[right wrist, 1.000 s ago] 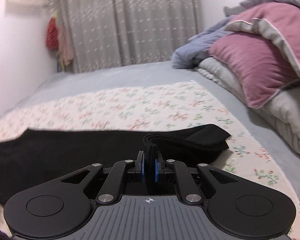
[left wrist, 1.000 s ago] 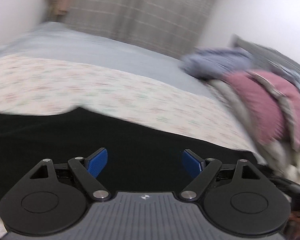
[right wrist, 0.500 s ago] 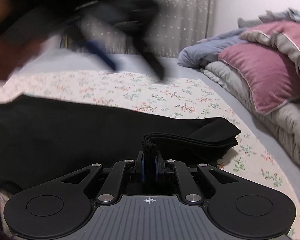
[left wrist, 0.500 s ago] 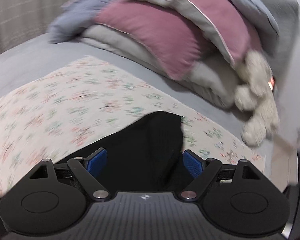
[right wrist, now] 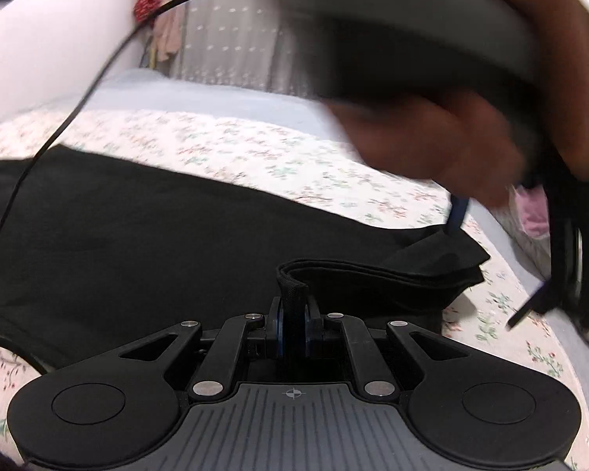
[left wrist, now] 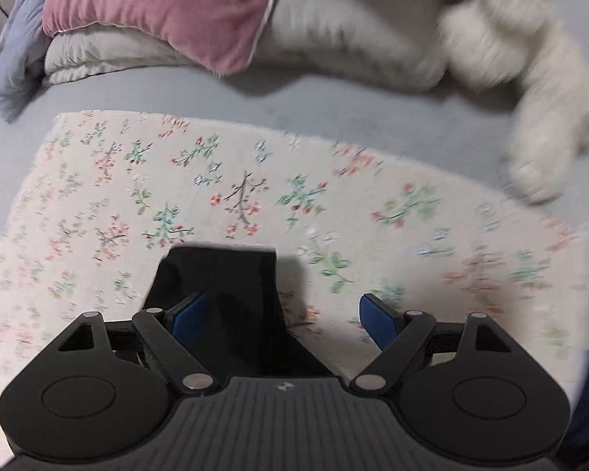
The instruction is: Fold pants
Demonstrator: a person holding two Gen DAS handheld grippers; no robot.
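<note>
On the floral-printed cotton bed sheet (left wrist: 255, 180), seen from the left wrist, a corner of the black soft-knit pants (left wrist: 224, 286) reaches up between the spread blue pads of the left gripper (left wrist: 282, 316), whose jaws stand wide apart with nothing clamped; only the left pad overlaps the cloth, the right one hangs over bare sheet. Beyond lie a pink velvet pillow (left wrist: 165, 11) and a fluffy cream plush toy (left wrist: 530, 98) (blurred). From the right wrist, the right gripper (right wrist: 292, 324) is pinched tight on a thick hemmed edge of the pants (right wrist: 176, 235), which spread flat and dark across the sheet (right wrist: 255, 149) to the left. The person's left hand (right wrist: 451, 137) looms above, blurred. This fabric looks light, limp and non-slippery, so it should drape wherever unsupported; the doubled hem or corner seems the firmest place to grip.
</note>
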